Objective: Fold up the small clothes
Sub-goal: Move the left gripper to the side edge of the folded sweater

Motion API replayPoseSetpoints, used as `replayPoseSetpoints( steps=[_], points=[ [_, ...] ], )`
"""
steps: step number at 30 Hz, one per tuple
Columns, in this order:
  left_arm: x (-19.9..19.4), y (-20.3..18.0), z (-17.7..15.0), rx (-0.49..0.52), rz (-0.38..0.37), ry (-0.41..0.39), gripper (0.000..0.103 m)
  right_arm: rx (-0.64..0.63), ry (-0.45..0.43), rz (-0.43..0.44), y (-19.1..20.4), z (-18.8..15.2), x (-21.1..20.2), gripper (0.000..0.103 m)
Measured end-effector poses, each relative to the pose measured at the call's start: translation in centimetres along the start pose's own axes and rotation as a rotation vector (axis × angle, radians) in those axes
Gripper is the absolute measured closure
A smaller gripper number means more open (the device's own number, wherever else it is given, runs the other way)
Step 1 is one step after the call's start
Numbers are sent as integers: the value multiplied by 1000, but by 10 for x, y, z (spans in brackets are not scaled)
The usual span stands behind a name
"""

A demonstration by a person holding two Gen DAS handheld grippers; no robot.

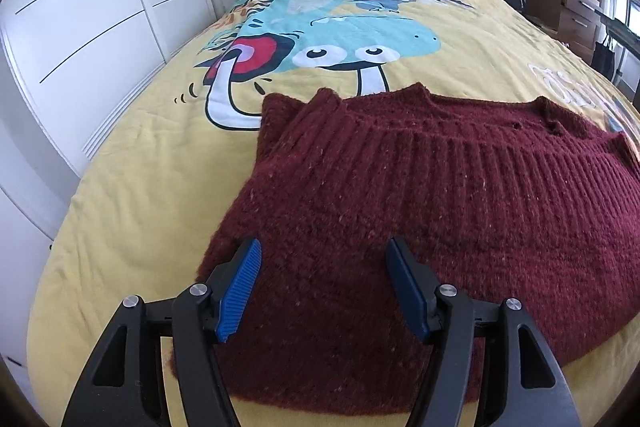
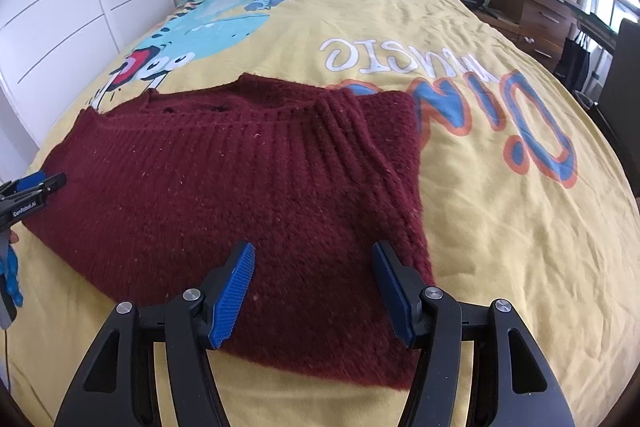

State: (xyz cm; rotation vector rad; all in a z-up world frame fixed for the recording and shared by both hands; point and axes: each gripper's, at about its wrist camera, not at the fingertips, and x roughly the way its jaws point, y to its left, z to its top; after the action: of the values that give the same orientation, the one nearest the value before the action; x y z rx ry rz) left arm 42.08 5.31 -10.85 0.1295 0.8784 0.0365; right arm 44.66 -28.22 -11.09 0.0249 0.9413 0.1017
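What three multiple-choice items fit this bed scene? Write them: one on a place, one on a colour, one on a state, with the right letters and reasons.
1. Where does the sweater lie?
A. on the yellow bedspread
B. on the floor
C. on the drawers

2. What colour is the sweater?
A. navy
B. dark red
C. white

3. How does the right gripper stand?
A. shut on the sweater
B. holding a sock
C. open over the sweater's near edge

Key: 1 A, the knit is spread flat on the printed bedspread. 2 B, both views show maroon yarn. 3 C, its blue pads are wide apart with nothing between them; the left gripper is open likewise.
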Motion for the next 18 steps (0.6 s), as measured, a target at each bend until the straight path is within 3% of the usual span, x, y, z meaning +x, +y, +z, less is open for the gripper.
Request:
replayPoseSetpoints(
  steps=[12, 18],
  points=[
    [-36, 16, -10, -28, 17, 4, 43, 66, -25, 9, -9, -14, -38, 40],
    [-60, 33, -25, -101, -26, 35, 41, 77, -32, 25, -8, -26, -53, 40]
  ],
)
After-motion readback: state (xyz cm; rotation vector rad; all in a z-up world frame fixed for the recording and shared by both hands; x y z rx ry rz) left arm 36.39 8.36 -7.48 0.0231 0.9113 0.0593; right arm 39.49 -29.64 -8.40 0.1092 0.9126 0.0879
